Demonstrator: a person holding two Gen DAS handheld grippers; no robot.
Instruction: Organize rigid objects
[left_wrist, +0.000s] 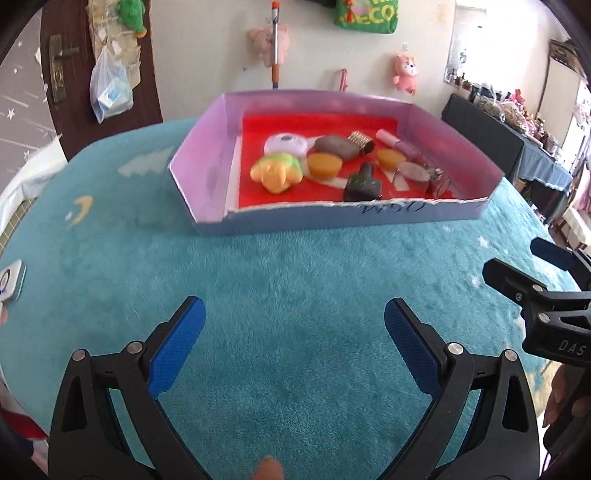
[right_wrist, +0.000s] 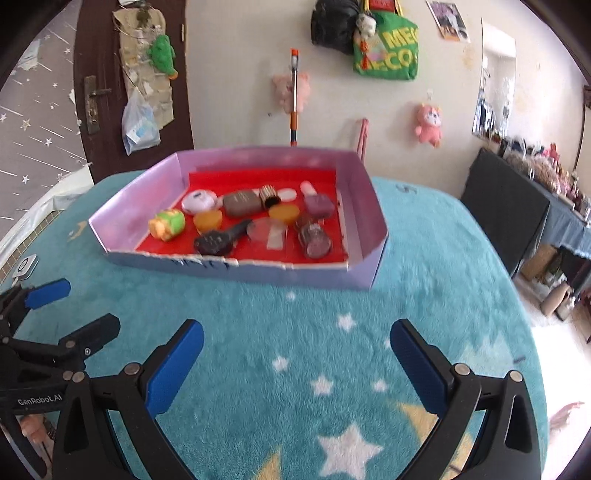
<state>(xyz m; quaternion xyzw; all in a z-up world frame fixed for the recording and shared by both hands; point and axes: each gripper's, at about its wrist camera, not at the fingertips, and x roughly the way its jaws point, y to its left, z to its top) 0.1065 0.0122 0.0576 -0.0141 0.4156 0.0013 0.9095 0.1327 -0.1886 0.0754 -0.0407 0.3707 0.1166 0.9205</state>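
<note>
A shallow lilac box (left_wrist: 199, 173) (right_wrist: 364, 273) with a red floor stands on the teal rug, ahead of both grippers. Inside lie several small items: a yellow-green toy (left_wrist: 277, 170) (right_wrist: 167, 223), a white round case (left_wrist: 286, 144) (right_wrist: 198, 201), a brown oval case (left_wrist: 335, 147) (right_wrist: 241, 203), two orange pucks (left_wrist: 323, 164) (right_wrist: 208, 219), a dark bottle (left_wrist: 362, 183) (right_wrist: 218, 240), a gold-capped tube (left_wrist: 362, 142) (right_wrist: 269, 195) and pink cosmetics (left_wrist: 406, 149) (right_wrist: 318, 205). My left gripper (left_wrist: 294, 332) hovers open over the rug, holding nothing. My right gripper (right_wrist: 297, 350) is open and holds nothing too.
A small white square device (left_wrist: 11, 282) (right_wrist: 25, 266) lies on the rug at the far left. The rug-covered table (left_wrist: 295, 266) (right_wrist: 424, 314) ends at a wall hung with plush toys and bags. A dark table (right_wrist: 506, 206) with clutter stands to the right.
</note>
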